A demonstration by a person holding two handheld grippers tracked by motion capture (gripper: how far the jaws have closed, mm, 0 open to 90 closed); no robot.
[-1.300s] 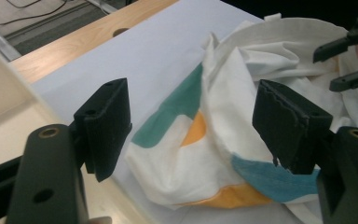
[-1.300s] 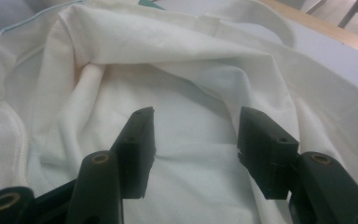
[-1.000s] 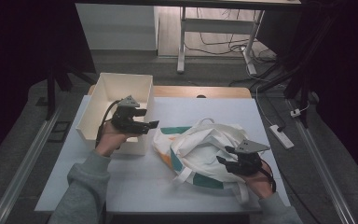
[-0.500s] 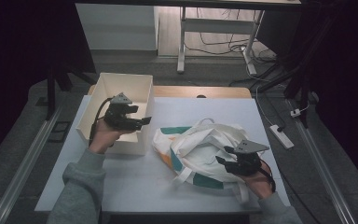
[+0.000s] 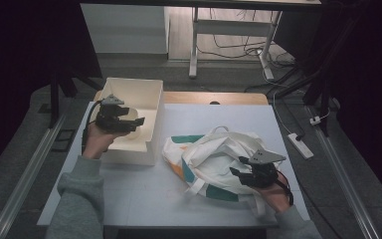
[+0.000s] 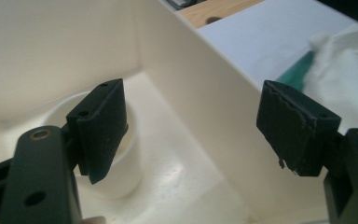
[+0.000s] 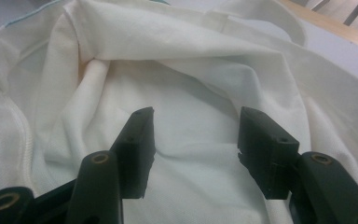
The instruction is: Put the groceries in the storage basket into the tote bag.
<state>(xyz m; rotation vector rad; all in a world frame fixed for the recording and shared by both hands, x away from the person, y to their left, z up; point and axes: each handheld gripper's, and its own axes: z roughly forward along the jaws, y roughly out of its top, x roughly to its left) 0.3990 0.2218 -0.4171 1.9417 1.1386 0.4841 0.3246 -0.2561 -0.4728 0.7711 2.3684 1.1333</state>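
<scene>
Now left gripper (image 5: 138, 121) over the box (image 5: 151, 92), jaws just opening, formerly beside it

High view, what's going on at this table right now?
A person works with a gripper in each hand. The left gripper is over the white bin, jaws open and just widening, nothing between them; a white cup sits inside the bin. The right gripper rests at the cloth bag on the table, jaws open over the fabric without pinching it.

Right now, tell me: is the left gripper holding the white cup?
No. In the left gripper view the left gripper has its jaws wide apart with nothing between them, and the white cup stands in the box.
</scene>
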